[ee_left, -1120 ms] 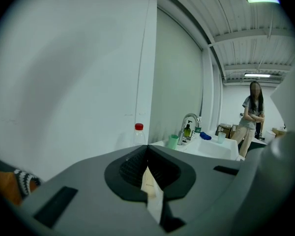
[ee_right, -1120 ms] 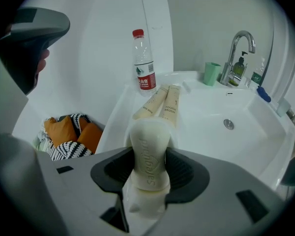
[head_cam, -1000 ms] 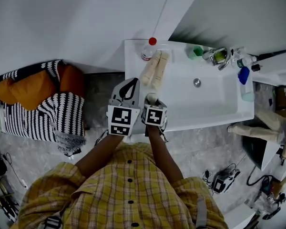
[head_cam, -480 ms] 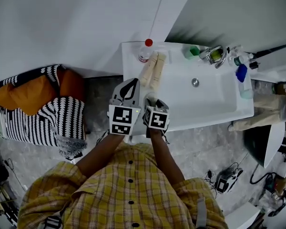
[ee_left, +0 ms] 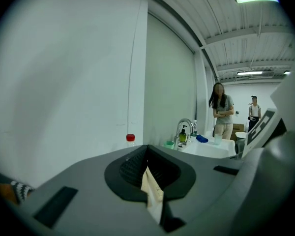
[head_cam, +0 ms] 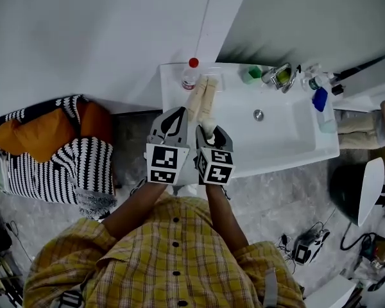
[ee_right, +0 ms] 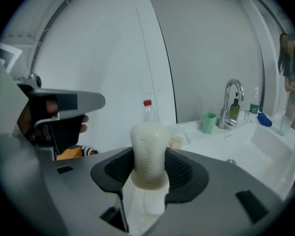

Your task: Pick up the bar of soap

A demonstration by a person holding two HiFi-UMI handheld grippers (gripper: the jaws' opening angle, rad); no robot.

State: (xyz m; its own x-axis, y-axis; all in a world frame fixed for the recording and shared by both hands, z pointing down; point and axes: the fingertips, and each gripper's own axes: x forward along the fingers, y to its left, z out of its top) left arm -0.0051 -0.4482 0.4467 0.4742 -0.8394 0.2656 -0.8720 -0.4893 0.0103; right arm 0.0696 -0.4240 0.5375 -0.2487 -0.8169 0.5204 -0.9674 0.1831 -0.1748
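The bar of soap (ee_right: 148, 154) is cream, rounded and stamped with letters. It stands upright between the dark pads of my right gripper (ee_right: 148, 170), which is shut on it. In the head view the soap (head_cam: 206, 131) and right gripper (head_cam: 208, 135) hang over the near left edge of the white sink (head_cam: 289, 147). My left gripper (head_cam: 174, 122) is just to the left of it, jaws shut to a point. In the left gripper view its pads (ee_left: 137, 168) meet, and a pale strip shows through the slit below.
On the sink's left ledge lie two beige rolls (head_cam: 204, 98) beside a clear bottle with a red cap (head_cam: 190, 74). A green cup (head_cam: 251, 74), the faucet (head_cam: 282, 76) and a blue item (head_cam: 319, 99) line the back rim. Striped and orange bedding (head_cam: 54, 149) lies on the floor at left. Two people (ee_left: 222, 109) stand far off.
The right gripper with the soap has drawn slightly closer to the left gripper. The head view has shifted, so the sink sits higher and further left in it.
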